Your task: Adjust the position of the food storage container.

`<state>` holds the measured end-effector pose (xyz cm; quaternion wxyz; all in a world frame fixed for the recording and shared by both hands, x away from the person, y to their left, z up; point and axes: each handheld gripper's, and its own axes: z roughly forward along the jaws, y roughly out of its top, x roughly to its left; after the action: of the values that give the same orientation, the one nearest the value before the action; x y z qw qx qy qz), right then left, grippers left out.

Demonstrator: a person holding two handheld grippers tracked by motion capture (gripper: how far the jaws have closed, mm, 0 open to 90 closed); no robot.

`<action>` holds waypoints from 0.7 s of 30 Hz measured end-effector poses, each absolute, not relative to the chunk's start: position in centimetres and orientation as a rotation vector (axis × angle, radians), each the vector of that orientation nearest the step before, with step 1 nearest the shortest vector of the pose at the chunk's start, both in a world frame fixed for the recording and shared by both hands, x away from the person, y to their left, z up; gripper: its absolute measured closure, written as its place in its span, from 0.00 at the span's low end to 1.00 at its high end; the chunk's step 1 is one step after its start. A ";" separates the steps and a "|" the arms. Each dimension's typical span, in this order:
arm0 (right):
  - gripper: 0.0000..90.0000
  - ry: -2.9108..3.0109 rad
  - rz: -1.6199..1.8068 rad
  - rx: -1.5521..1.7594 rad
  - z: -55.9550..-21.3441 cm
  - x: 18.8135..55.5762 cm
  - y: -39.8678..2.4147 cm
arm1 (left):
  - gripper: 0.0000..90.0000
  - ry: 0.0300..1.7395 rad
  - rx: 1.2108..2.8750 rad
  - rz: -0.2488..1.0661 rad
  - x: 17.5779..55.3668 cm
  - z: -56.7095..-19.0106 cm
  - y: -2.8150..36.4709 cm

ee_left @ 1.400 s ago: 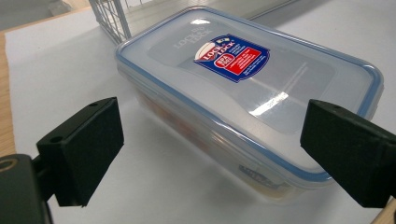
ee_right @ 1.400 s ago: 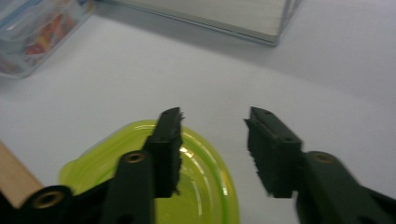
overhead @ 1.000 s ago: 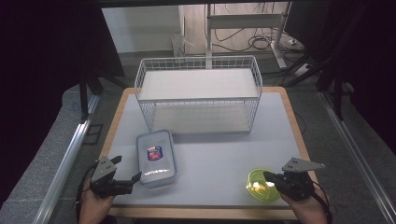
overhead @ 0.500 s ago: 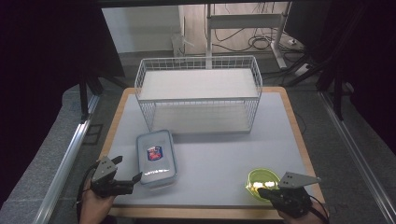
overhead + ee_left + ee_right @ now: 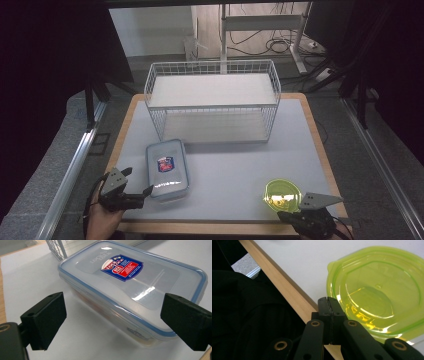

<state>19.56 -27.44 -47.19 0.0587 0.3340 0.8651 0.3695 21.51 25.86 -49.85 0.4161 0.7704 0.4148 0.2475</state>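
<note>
A clear rectangular food container [image 5: 167,167] with a blue-rimmed lid and a red and blue label lies on the table at the front left. My left gripper [image 5: 135,192] stands open at its near end. In the left gripper view its two black jaws flank the container [image 5: 130,277] without touching it, and the left gripper [image 5: 115,315] holds nothing. A translucent green round dish [image 5: 281,192] sits at the front right. My right gripper [image 5: 286,216] is shut just in front of it. In the right gripper view the right gripper [image 5: 328,302] has its pads pressed together beside the dish's rim [image 5: 374,290], above the table's wooden edge.
A white wire basket [image 5: 212,100] with an inner shelf stands at the back middle of the grey table [image 5: 240,160]. The table has a wooden border [image 5: 200,227]. Dark floor and metal rails run along both sides.
My right gripper has drawn back toward the near table edge and sunk a little, staying shut. The left gripper, container and dish have kept their places.
</note>
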 end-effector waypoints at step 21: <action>1.00 2.607 1.009 1.071 -48.9 22.4 -28.0 | 0.07 1.033 1.942 0.612 21.6 -50.0 25.8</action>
<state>22.43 -27.95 -48.85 0.0740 0.3568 0.8685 0.3361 21.58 25.75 -50.01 0.4162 0.7734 0.4113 0.2439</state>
